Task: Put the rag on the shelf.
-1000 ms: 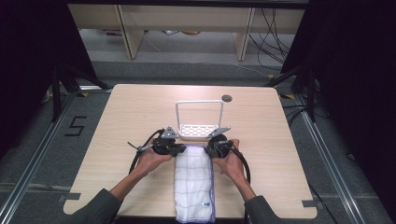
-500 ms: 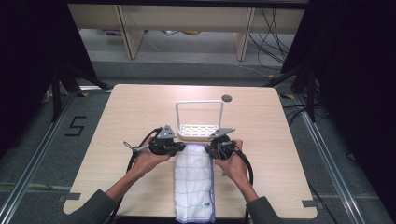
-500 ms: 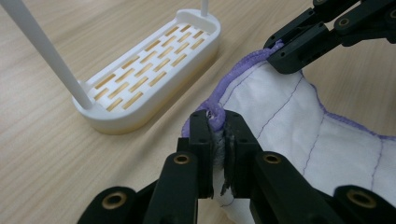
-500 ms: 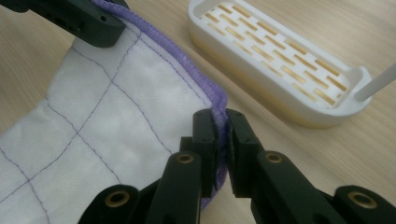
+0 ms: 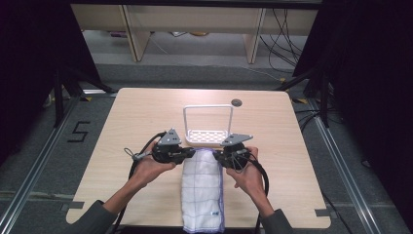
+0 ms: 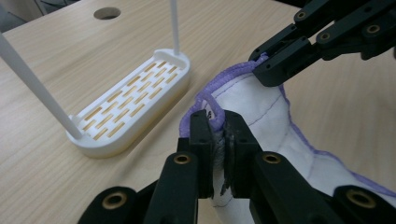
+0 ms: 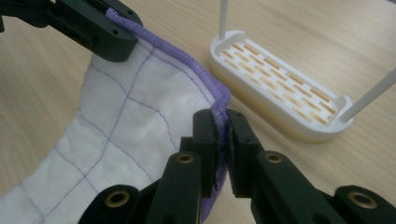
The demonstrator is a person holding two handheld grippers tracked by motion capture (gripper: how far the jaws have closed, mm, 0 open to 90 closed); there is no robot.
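Note:
A white quilted cloth (image 5: 202,191) with a purple hem lies lengthwise on the wooden table (image 5: 136,117), its near end hanging over the front edge. My left gripper (image 5: 193,154) is shut on the cloth's far left corner (image 6: 211,108). At the far right corner (image 7: 221,106) my right gripper (image 5: 217,157) is likewise shut on the hem. Both corners are lifted a little off the table, so the cloth (image 7: 130,126) sags between the jaws. Just beyond stands a white rack (image 5: 208,137) with a slotted base (image 6: 130,100) and a thin hoop handle.
A round cable hole (image 5: 236,102) sits in the table behind the rack. Bare wood lies to either side of the cloth. Shelving legs and cables stand on the floor past the far edge, and dark curtains flank both sides.
Both grippers have risen slightly and moved a little toward the rack, lifting the cloth's far edge off the table with them.

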